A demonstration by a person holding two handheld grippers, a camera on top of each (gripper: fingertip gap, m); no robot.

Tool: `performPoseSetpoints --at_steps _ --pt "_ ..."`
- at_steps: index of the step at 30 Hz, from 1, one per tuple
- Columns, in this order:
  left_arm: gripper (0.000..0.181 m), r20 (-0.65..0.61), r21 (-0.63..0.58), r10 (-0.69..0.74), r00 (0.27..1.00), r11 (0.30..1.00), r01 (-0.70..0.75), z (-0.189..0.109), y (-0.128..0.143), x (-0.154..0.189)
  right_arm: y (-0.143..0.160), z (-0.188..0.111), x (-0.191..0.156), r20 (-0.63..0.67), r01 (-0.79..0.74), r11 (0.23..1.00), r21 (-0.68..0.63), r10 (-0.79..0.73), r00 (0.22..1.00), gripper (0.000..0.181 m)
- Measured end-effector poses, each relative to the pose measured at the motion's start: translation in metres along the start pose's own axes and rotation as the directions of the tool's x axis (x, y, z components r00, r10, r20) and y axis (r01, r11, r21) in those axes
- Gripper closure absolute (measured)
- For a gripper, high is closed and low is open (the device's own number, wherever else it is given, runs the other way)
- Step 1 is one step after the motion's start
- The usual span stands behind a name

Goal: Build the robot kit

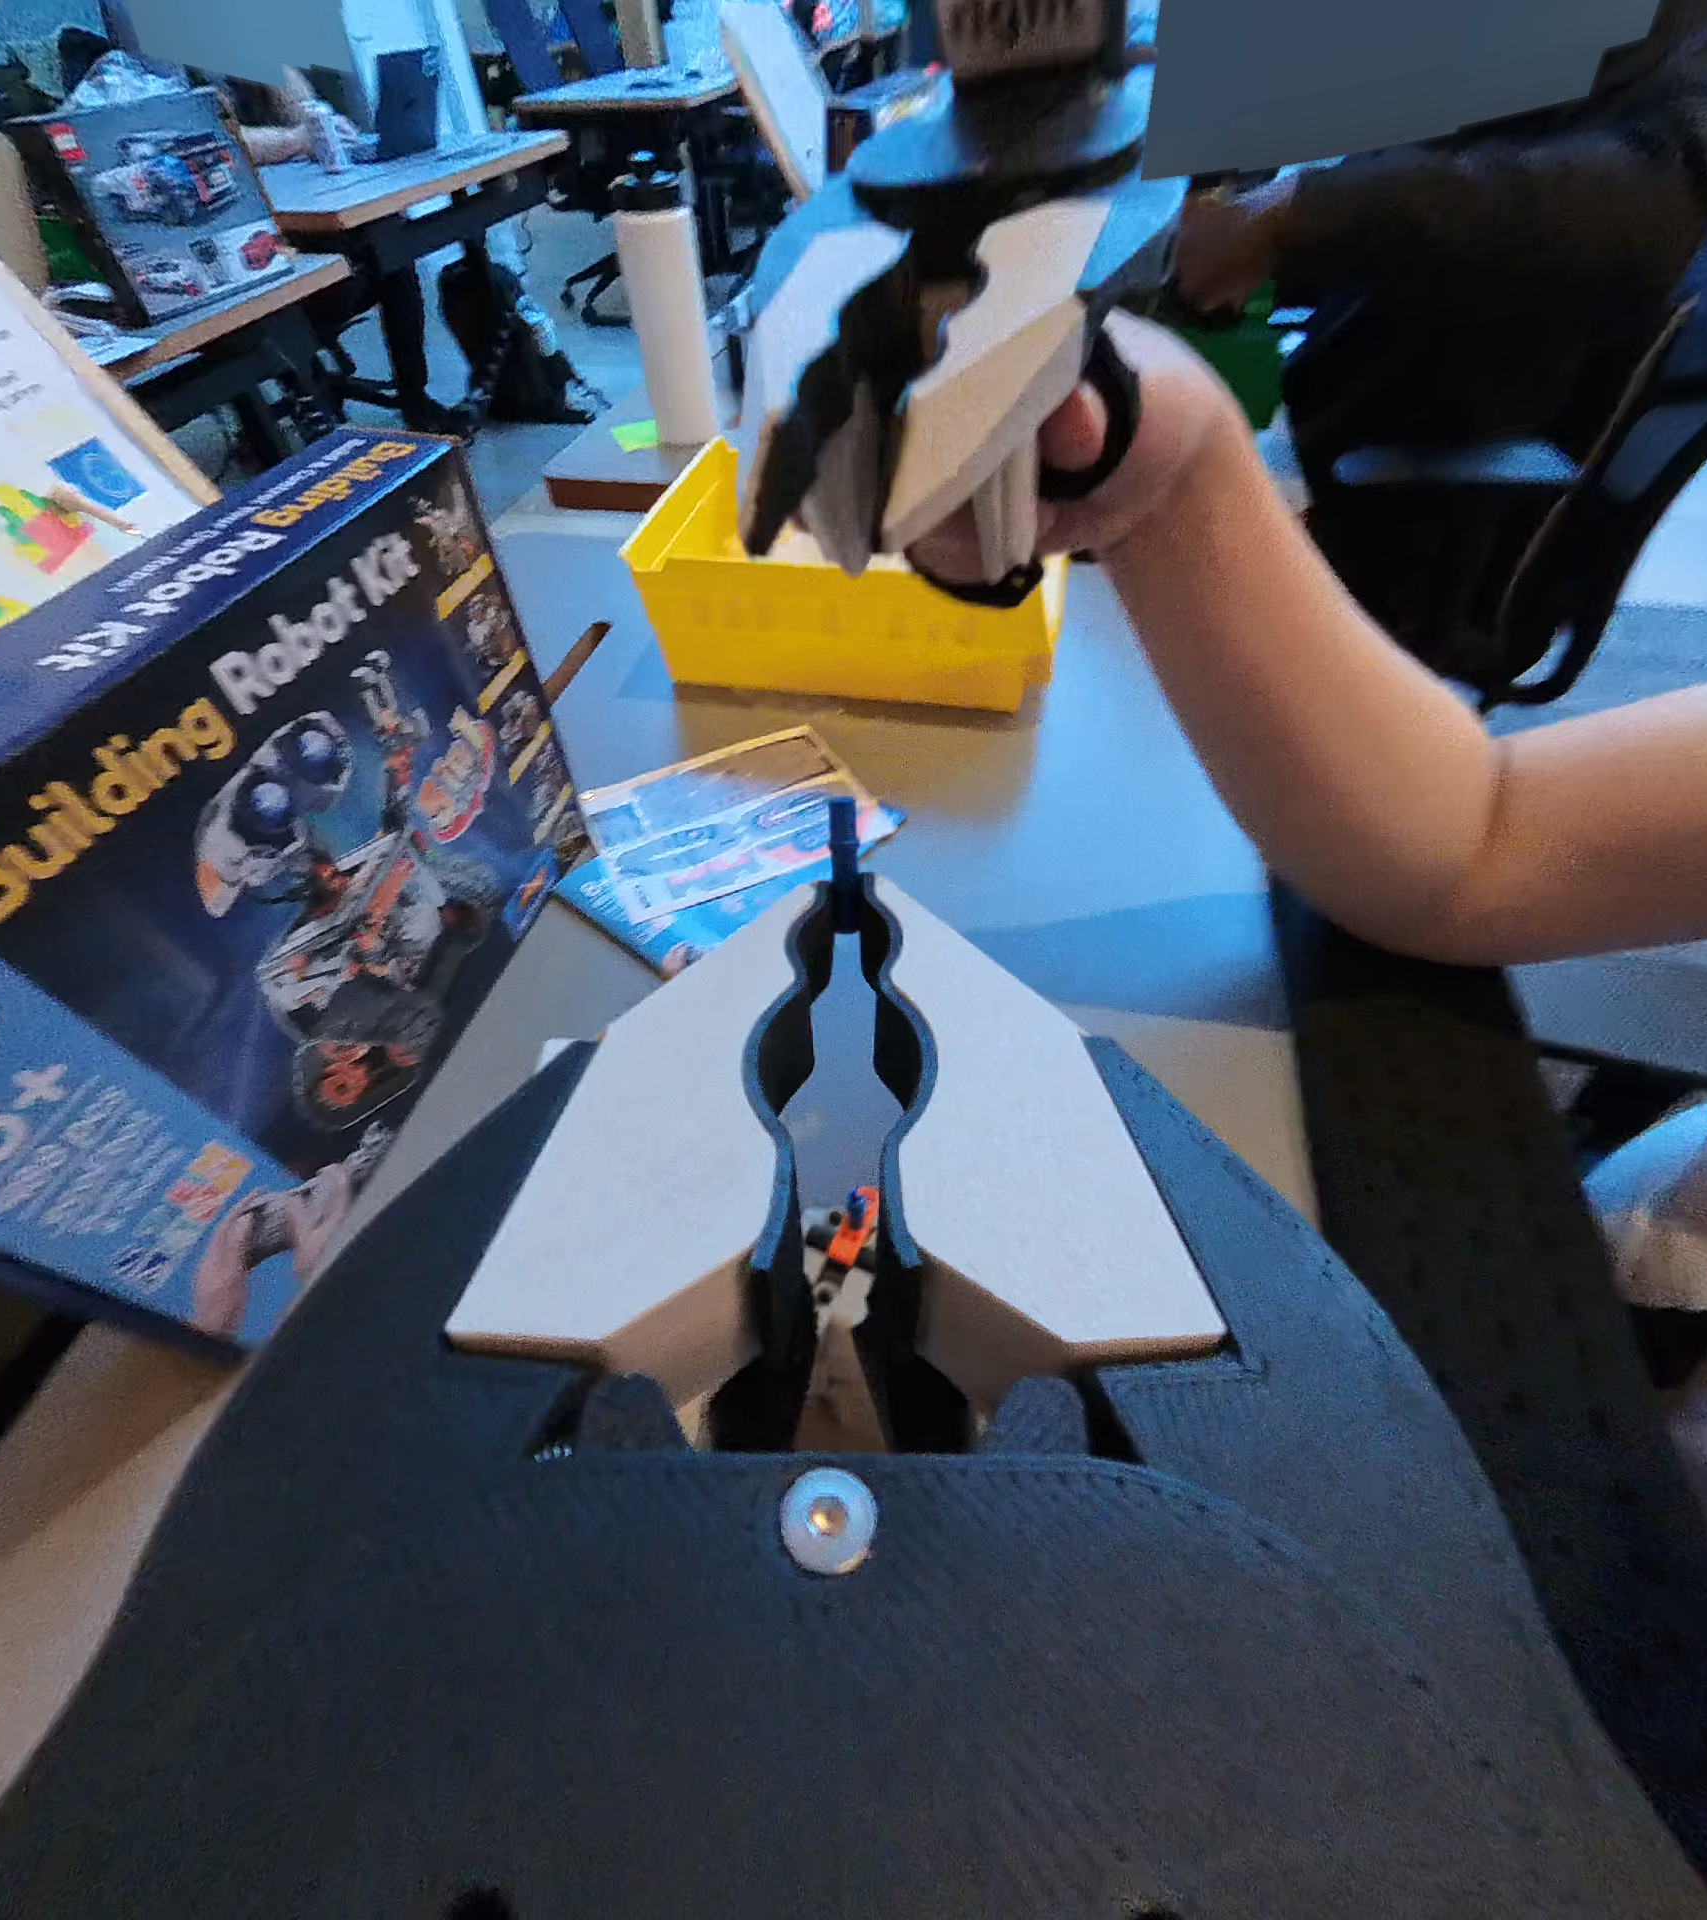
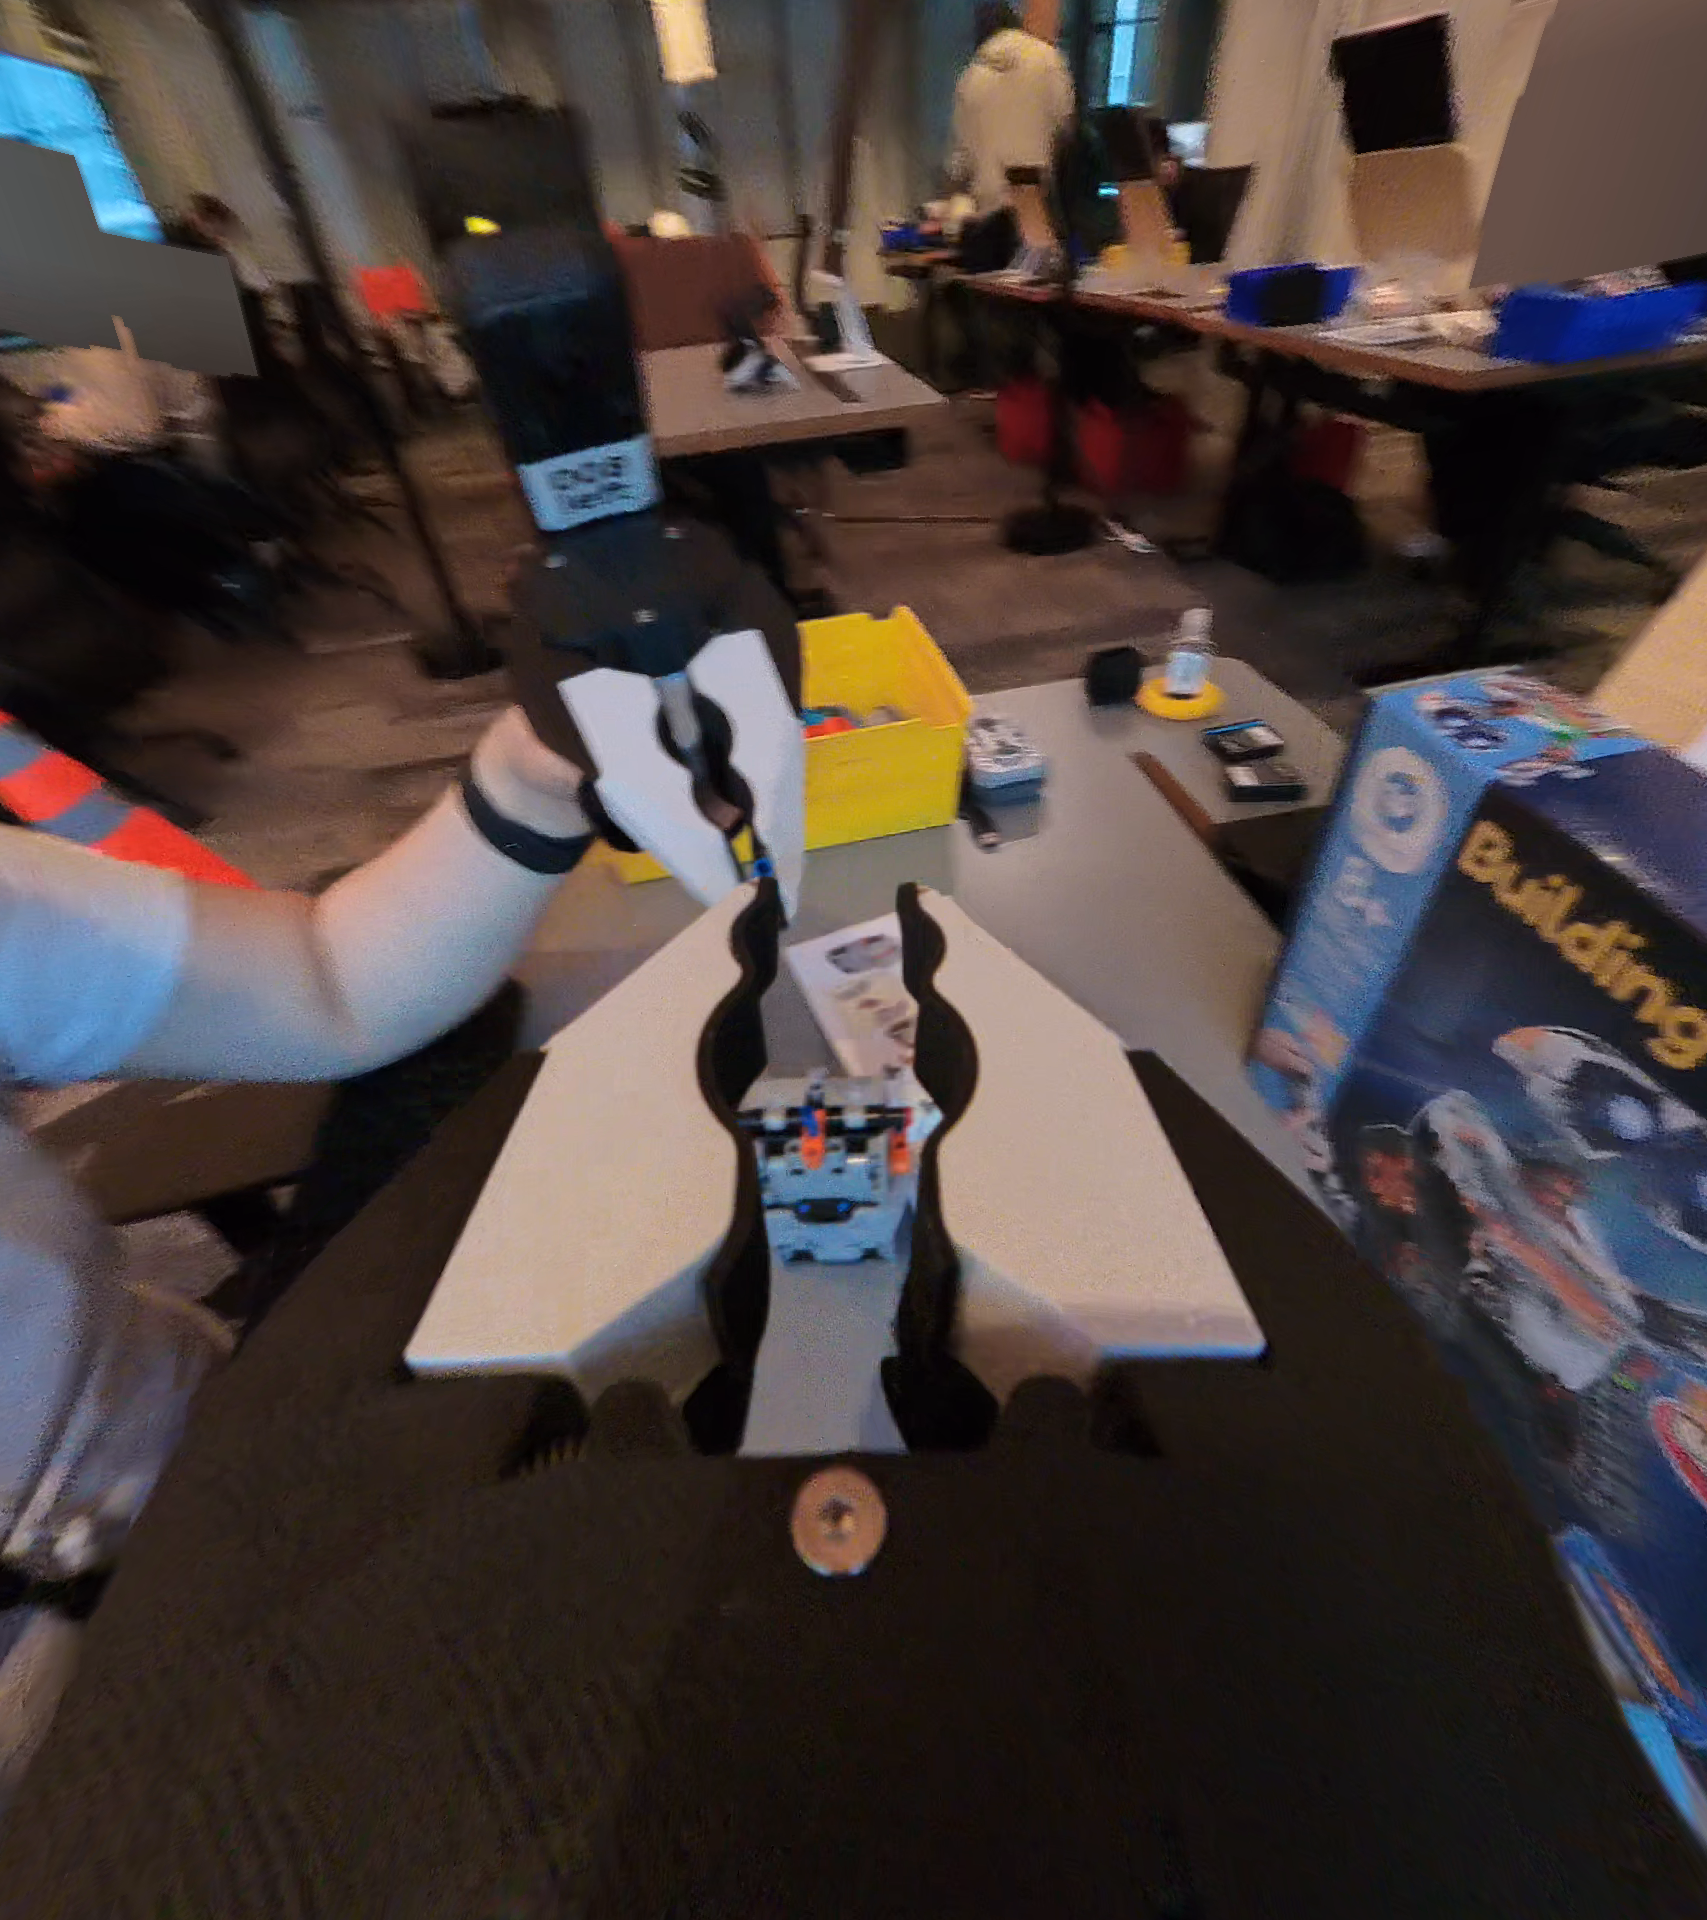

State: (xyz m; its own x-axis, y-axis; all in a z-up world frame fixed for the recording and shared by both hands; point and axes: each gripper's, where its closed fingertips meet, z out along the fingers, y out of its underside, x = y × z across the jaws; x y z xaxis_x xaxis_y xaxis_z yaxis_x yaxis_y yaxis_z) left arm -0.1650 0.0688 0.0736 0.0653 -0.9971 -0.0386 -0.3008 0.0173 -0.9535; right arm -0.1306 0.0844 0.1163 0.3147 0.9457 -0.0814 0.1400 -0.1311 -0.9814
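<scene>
Smooth grey table, left gripper jaws clenched on thin blue peg, right gripper jaws parted.

A slim dark-blue pin stands upright, pinched at the very tips of the left gripper, just above the middle of the left wrist view. In the right wrist view, the right gripper has its jaws parted above a small white and grey brick model with orange pieces, sitting on the grey worktop at mid-frame.
</scene>
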Motion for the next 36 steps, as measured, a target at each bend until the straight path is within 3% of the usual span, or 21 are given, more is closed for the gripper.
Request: performPoseSetpoints --at_steps 2,3,7,10,15,31,33,36 --pt "0.179 0.056 -0.020 0.033 0.998 0.999 -0.032 -0.004 0.004 -0.008 -0.006 0.010 -0.008 0.045 -0.030 0.999 0.037 0.029 0.999 0.158" --pt "0.179 0.055 -0.030 0.034 0.998 0.999 -0.033 -0.004 0.006 -0.007 -0.002 0.017 -0.015 0.094 -0.051 0.999 0.018 0.049 0.994 0.157" --pt "0.180 0.052 -0.099 0.041 0.998 0.994 -0.036 0.000 0.018 -0.008 0.030 0.039 -0.011 0.040 0.023 0.988 -0.156 -0.017 0.999 0.158" --pt "0.179 0.026 -0.187 0.073 0.997 0.980 -0.067 0.004 0.034 -0.003 0.047 0.047 -0.018 0.095 0.012 0.970 -0.241 0.011 0.995 0.171" --pt "0.179 -0.017 -0.263 0.109 0.994 0.959 -0.110 0.008 0.049 0.004 0.059 0.052 -0.025 0.162 0.002 0.960 -0.280 0.045 0.986 0.173" --pt "0.179 -0.013 -0.215 0.131 0.991 0.968 -0.131 0.015 0.044 0.003 0.070 0.051 -0.022 0.143 0.015 0.947 -0.320 0.033 0.989 0.179" --pt "0.155 0.038 -0.228 0.184 0.982 0.959 -0.171 0.009 0.045 0.000 0.078 0.046 -0.017 0.125 -0.016 0.932 -0.362 0.066 0.990 0.178" --pt "0.143 0.194 -0.305 0.201 0.960 0.943 -0.136 -0.005 0.060 -0.003 0.097 0.038 -0.006 0.074 -0.048 0.892 -0.449 0.090 0.993 0.178"
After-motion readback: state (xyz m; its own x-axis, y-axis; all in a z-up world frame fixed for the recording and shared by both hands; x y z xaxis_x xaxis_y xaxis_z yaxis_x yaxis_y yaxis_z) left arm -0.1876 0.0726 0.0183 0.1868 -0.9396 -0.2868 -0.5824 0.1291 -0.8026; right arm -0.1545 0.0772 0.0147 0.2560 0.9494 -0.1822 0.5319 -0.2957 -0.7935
